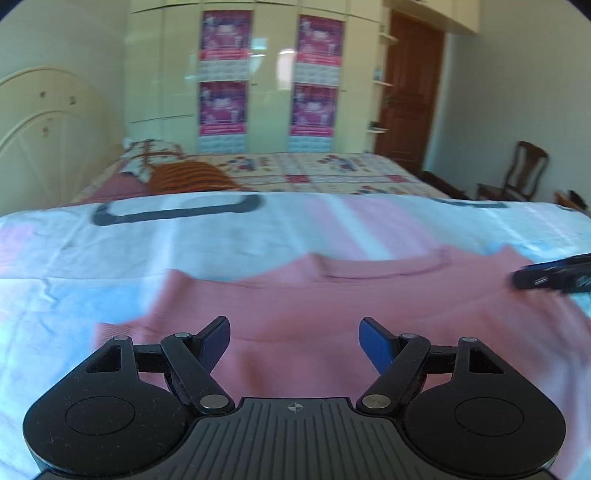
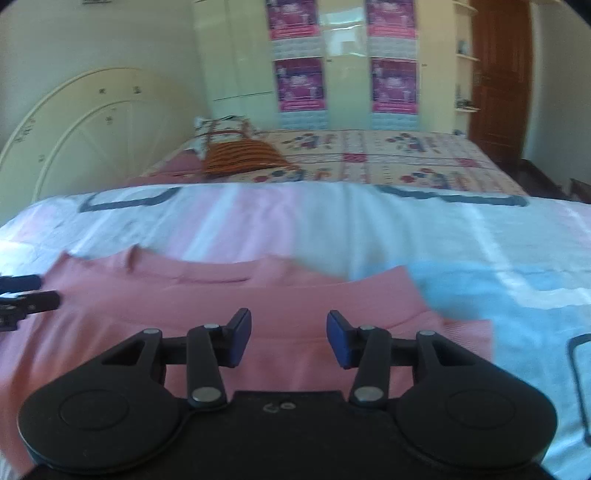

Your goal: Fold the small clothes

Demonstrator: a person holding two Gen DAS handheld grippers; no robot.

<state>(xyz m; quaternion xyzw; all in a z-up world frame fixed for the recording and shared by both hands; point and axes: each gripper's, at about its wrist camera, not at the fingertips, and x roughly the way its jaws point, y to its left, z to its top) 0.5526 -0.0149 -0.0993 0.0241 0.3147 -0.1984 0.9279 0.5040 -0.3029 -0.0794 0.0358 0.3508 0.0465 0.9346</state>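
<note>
a bedroom with a cream wardrobe (image 1: 251,74) at twelve o'clock, beyond a pale sheet (image 1: 74,295) that covers the work surface. a pink top (image 1: 295,314) lies flat on the sheet, neckline at twelve o'clock. the left gripper (image 1: 294,341) and right gripper (image 2: 289,338) hover over it, jaws spread wide, holding nothing.

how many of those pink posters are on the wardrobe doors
4, in two columns of two on the wardrobe: upper left poster, lower left poster, upper right poster, lower right poster. None seems hidden, though the image is blurred.
</note>
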